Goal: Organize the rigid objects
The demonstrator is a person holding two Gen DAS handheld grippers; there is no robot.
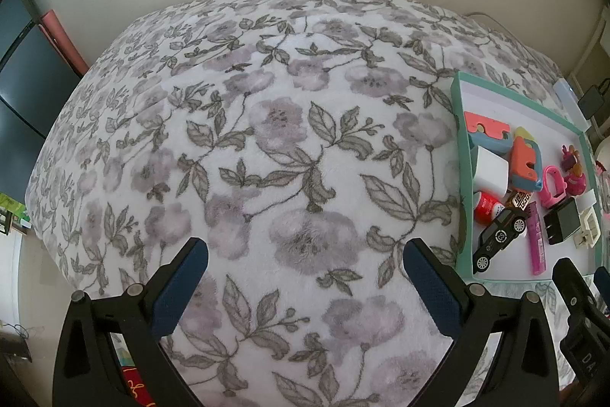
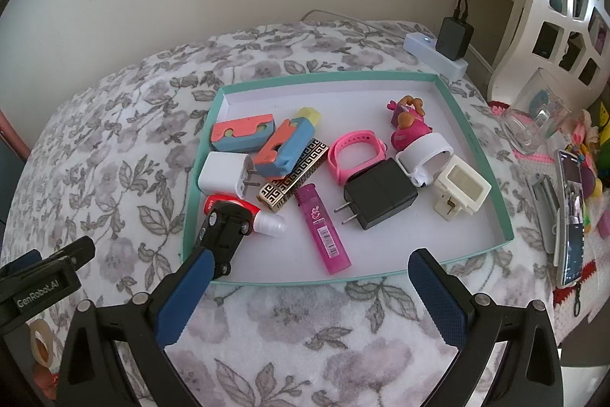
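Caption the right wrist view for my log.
Open right claw poised before a teal tray of small items on a floral blanket, toy car nearest.

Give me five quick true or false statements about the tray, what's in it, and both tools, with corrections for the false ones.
1. The tray has a teal rim. True.
2. The pink lighter lies outside the tray. False: it lies inside, on the tray's white floor.
3. The right tool is open and holds nothing. True.
4. The left tool grips the toy car. False: it is open over the floral blanket, and the car lies in the tray.
5. The black charger sits beside the white wristband. True.
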